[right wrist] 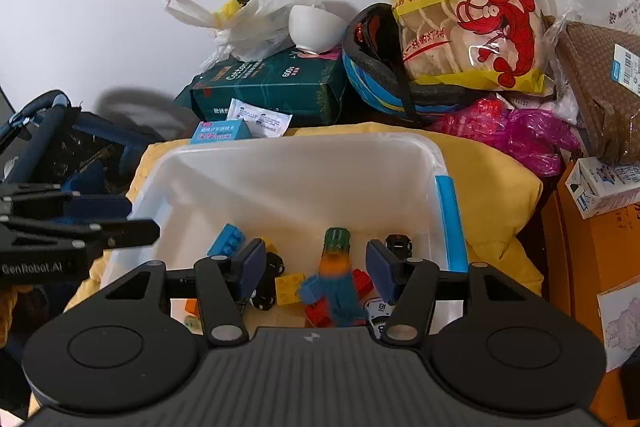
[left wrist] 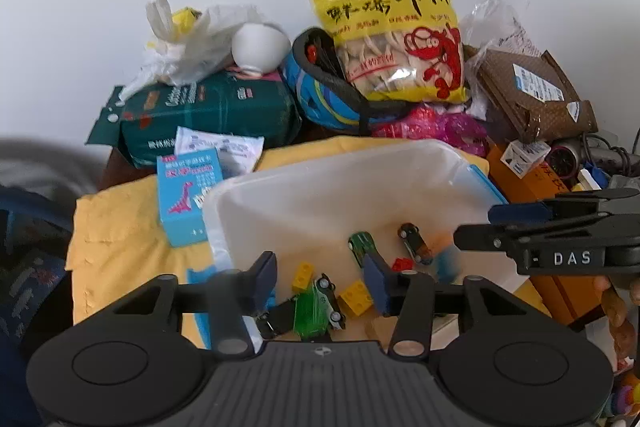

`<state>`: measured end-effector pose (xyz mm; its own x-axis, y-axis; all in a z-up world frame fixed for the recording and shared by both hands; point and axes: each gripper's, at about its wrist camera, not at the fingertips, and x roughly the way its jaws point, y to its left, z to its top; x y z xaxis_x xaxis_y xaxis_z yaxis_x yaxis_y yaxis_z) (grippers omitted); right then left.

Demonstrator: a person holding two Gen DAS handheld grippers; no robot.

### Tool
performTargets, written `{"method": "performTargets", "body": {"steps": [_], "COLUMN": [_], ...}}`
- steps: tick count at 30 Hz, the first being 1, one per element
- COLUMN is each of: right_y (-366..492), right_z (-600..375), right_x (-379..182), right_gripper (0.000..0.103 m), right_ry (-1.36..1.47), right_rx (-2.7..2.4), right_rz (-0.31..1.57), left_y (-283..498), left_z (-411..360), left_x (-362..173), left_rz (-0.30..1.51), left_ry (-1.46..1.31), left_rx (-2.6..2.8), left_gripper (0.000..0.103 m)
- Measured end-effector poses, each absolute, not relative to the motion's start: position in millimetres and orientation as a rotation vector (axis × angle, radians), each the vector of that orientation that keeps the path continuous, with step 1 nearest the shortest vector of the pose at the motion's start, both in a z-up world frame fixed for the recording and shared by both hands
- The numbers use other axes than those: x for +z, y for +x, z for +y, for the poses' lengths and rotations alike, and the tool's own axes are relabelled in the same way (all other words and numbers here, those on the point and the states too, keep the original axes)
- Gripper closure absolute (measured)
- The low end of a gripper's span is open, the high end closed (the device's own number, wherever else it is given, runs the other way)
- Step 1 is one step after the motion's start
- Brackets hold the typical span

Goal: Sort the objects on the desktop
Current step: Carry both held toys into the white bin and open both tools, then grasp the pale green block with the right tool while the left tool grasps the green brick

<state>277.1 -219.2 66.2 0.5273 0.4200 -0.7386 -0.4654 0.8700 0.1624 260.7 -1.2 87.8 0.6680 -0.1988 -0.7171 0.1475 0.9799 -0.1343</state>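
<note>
Left claw [left wrist: 320, 277]: jaws apart, gripping nothing; poised over the near end of the bin, above the green van.
Right claw [right wrist: 316, 269]: jaws apart, empty; poised over the bin's near middle, the blurred orange-and-blue toy seen between the fingers.
Bin [right wrist: 296, 163]: translucent white tub with a blue side latch [right wrist: 450, 219] on its right wall; rests on a yellow cloth [right wrist: 496, 187].
Green van [left wrist: 318, 307]: one, at the near end of the bin, long axis running near to far.
Green car [left wrist: 362, 245]: one, further in, long axis near to far, tilted slightly left.
Dark car [left wrist: 414, 241]: one, right of the green car, long axis near to far with a slight lean.
Yellow bricks [left wrist: 356, 297]: two seen from the left wrist, one either side of the van.
Red bricks [right wrist: 320, 309]: two in the right wrist view, near the blurred toy.
Blue brick [right wrist: 226, 241]: one, on the left side of the bin.
Blue dinosaur box [left wrist: 188, 197]: one, upright on the cloth, left of the bin.
Green tissue pack [left wrist: 208, 115]: far left, a white bowl [left wrist: 260, 47] on top.
Prawn cracker bag [left wrist: 394, 35]: far, upright against the wall, leaning in a blue helmet [left wrist: 328, 95].
</note>
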Motion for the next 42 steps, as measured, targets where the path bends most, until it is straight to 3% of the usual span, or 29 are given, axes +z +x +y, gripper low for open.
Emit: {"method": "performTargets", "body": {"steps": [7, 15, 29, 33, 35, 42], "right_y": [197, 123, 132, 133, 134, 135], "right_z": [-240, -231, -205, -199, -195, -221], "right_x": [55, -43, -66, -67, -68, -60], "right_gripper": [0.044, 0.049, 0.056, 0.059, 0.066, 0.066], "right_ry": [-0.108, -0.257, -0.507, -0.541, -0.542, -0.404], "right_rx": [0.645, 0.739, 0.852, 0.898, 0.917, 0.856], "right_rz": [0.777, 0.908, 0.828, 0.806, 0.819, 0.853], "left_y": [192, 99, 125, 121, 120, 116], "left_z": [3, -23, -48, -46, -46, -40], "left_x": [71, -12, -58, -59, -59, -53], "left_rz": [0.755, 0.89, 0.929, 0.917, 0.918, 0.903], "left_ry": [-0.025, -0.014, 0.003, 0.005, 0.019, 0.021], "left_rx": [-0.247, -0.341, -0.387, -0.437, -0.433, -0.419], "left_gripper": [0.051, 0.051, 0.052, 0.068, 0.068, 0.068]}}
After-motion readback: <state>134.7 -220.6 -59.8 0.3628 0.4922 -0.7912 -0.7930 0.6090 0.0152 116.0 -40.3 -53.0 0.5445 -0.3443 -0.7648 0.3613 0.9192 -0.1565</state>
